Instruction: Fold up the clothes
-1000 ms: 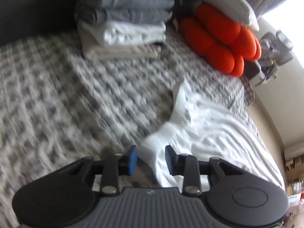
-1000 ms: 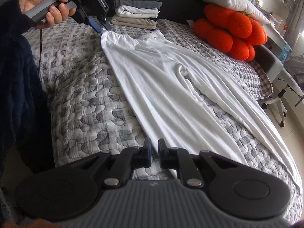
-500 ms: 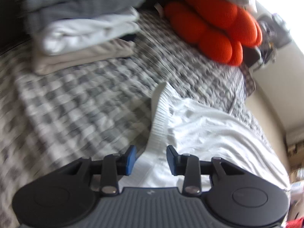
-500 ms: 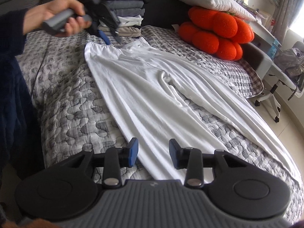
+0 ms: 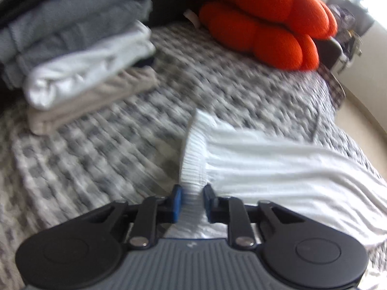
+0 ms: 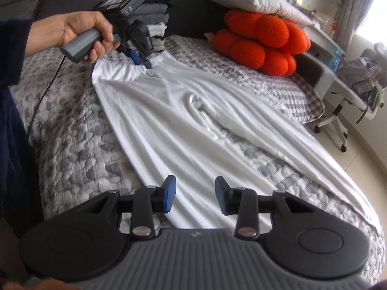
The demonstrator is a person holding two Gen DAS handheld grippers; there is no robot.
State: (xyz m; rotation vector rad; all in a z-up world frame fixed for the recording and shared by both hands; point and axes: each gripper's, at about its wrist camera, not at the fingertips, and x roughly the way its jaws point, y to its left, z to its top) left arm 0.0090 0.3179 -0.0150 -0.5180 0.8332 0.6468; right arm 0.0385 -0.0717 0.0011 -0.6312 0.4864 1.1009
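White long pants [image 6: 193, 125] lie spread lengthwise on the grey patterned quilt [image 6: 72, 145], waistband at the far end and legs toward me. In the left wrist view the ribbed waistband [image 5: 193, 157] runs between the fingers of my left gripper [image 5: 192, 203], which pinch it. The right wrist view shows a person's hand [image 6: 77, 31] holding that left gripper [image 6: 142, 62] at the waistband's middle. My right gripper [image 6: 195, 193] is open just above the near leg's lower end, with nothing between its fingers.
A stack of folded clothes [image 5: 84, 55] sits just behind the waistband. Orange round cushions [image 6: 261, 41] under a white pillow [image 6: 254, 2] lie at the back right. An office chair [image 6: 338, 120] stands off the bed's right edge. A dark sleeve fills the left side.
My left gripper slid along to the middle of the waistband and narrowed its jaws on it. My right gripper went from shut to wide open. The pants now show more wrinkles.
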